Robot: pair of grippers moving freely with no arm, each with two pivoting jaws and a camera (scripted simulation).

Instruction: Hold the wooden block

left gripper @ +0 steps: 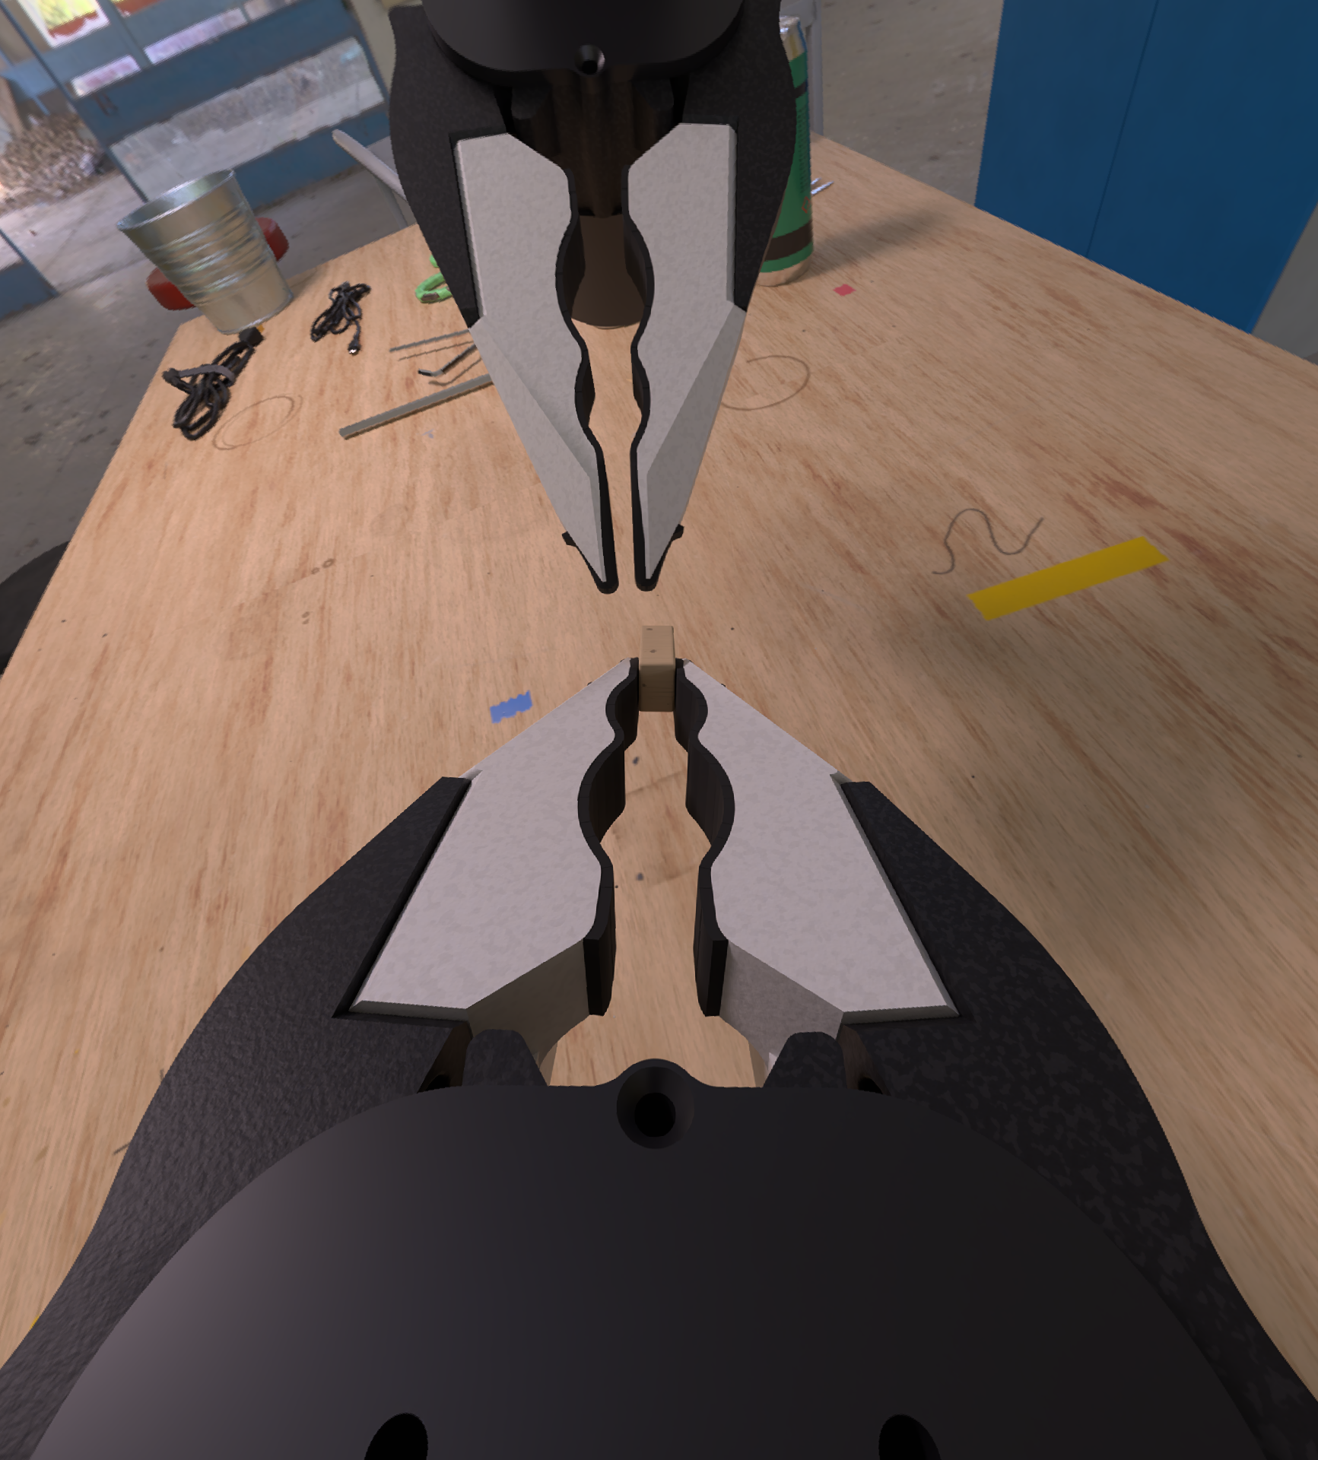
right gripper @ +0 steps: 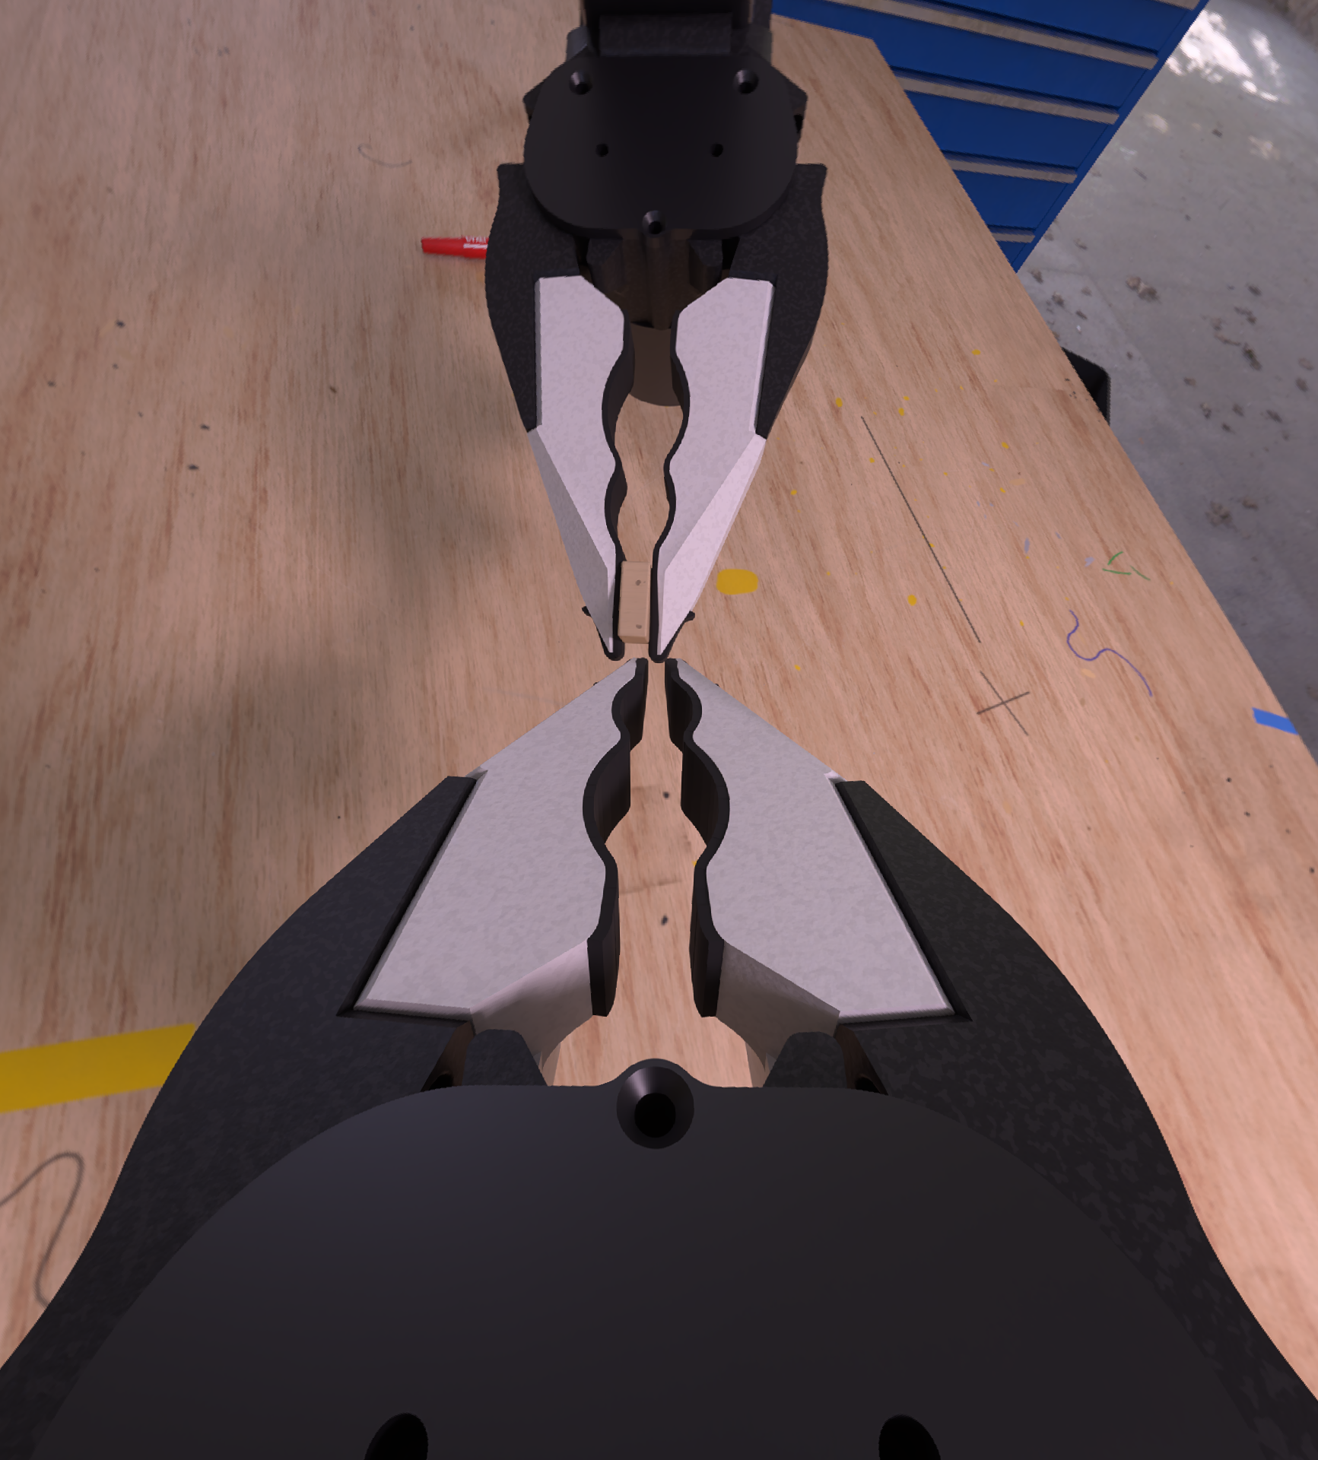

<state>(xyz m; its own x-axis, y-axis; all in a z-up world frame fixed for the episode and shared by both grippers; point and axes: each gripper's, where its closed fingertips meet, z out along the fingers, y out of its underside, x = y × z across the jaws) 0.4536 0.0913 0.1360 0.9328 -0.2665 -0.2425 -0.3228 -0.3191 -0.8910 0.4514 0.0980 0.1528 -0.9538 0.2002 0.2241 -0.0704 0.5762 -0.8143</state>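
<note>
The left gripper point(left gripper: 656, 678), a black textured body with two pale grey fingers lined in dark wavy pads, points forward with its fingertips point(left gripper: 624, 681) pinched onto a small light wooden block point(left gripper: 656, 667). Facing it tip to tip, the matching right gripper point(right gripper: 655, 671) hangs just short of it, its jaws nearly closed with a thin gap and nothing between them.

The small tan wooden block point(left gripper: 656, 668) sits between the left claw's point(left gripper: 656, 679) tips, above the plywood worktop point(left gripper: 956, 790); the right claw point(left gripper: 622, 581) faces it, tip to tip, just apart.
</note>
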